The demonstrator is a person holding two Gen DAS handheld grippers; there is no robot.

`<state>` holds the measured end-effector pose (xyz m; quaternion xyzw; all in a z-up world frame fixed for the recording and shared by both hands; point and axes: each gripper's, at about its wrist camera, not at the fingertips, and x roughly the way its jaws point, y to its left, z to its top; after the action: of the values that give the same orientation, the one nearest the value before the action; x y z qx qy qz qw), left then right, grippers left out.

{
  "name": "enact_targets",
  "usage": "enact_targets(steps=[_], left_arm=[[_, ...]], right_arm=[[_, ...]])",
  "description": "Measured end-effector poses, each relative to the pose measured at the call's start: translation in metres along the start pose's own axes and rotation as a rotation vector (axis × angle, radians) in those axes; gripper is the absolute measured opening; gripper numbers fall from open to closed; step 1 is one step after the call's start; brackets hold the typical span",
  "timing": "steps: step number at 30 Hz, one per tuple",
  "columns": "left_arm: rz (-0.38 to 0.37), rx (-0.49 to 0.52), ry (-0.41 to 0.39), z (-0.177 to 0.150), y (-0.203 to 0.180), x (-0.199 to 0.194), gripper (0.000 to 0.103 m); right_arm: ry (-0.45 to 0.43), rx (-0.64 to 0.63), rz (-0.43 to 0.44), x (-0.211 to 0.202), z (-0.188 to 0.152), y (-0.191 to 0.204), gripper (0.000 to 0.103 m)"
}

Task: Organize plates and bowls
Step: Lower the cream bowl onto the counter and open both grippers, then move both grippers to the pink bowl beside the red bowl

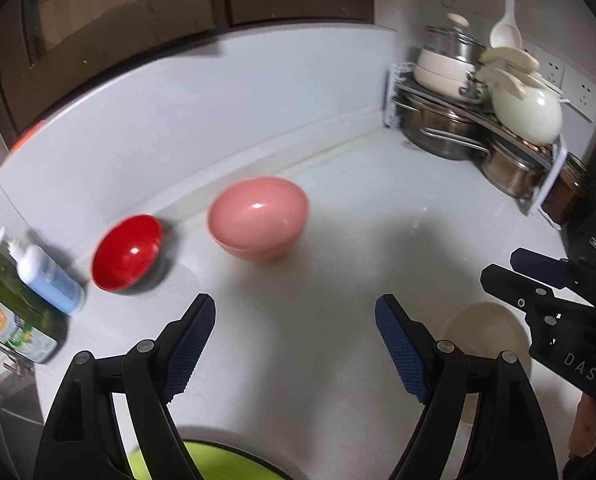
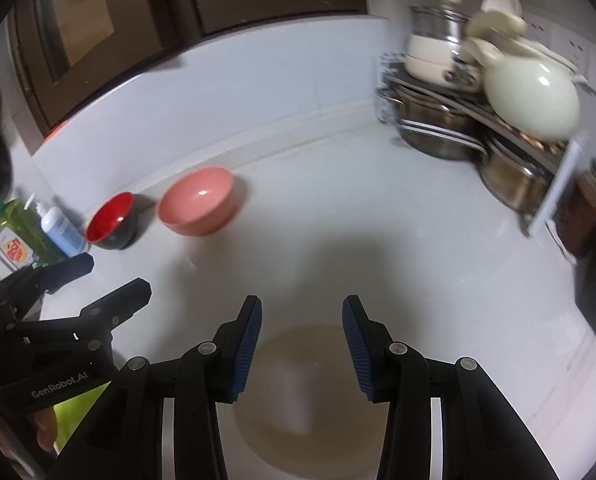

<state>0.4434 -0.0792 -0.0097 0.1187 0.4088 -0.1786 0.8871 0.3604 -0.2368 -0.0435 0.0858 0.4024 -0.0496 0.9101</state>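
**A:** Tool state?

**B:** Left gripper (image 1: pixel 296 344) is spread wide with nothing between the pads, only bare white counter (image 1: pixel 338 240). Right gripper (image 2: pixel 302 344) is partly spread, also empty. It hangs over a beige plate (image 2: pixel 310 400) lying flat on the counter, not touching it.

**A:** Where are the bowls?

**B:** In the left wrist view the pink bowl (image 1: pixel 258 218) stands upright at 12 o'clock from the left gripper. The red bowl (image 1: pixel 127 252), black outside, is tilted, mouth toward the camera, at 10 o'clock. The two stand close together, with a small gap. A lime-green dish (image 1: pixel 218 460) sits at 6 o'clock, its edge showing under the left gripper's fingers.

**A:** Obstructions?

**B:** Path to the pink bowl is bare counter. Just beside the red bowl at 9 o'clock are a blue-and-white pump bottle (image 1: pixel 46 276) and a green soap bottle (image 1: pixel 14 312). At 2 o'clock a corner rack (image 1: pixel 478 108) is loaded with steel pots, a cream pot and a pale upturned pan. A dark jar (image 2: pixel 594 208) stands just beside the rack at 3 o'clock in the right wrist view. The grippers flank each other, well apart.
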Motion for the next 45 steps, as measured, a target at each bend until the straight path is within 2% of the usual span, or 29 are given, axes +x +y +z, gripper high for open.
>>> enact_targets(steps=[11,21,32,41,43,45], left_arm=[[0.049,-0.029,0.004,0.031,0.048,0.019,0.082],[0.052,-0.024,0.038,0.055,0.084,0.068,0.082],[0.04,-0.004,0.112,0.075,0.102,0.143,0.081],[0.05,0.024,0.186,0.076,0.103,0.186,0.071],[0.07,-0.001,0.22,0.076,0.104,0.193,0.067],[0.059,-0.007,0.235,0.076,0.103,0.198,0.063]], right_arm=[[0.007,-0.064,0.051,0.026,0.041,0.037,0.043],[0.01,-0.094,0.054,0.069,0.081,0.063,0.043],[0.133,-0.064,0.079,0.142,0.106,0.08,0.043],[0.213,-0.025,0.083,0.193,0.111,0.078,0.043],[0.227,-0.025,0.083,0.2,0.111,0.079,0.042],[0.242,-0.023,0.085,0.209,0.111,0.081,0.04]])
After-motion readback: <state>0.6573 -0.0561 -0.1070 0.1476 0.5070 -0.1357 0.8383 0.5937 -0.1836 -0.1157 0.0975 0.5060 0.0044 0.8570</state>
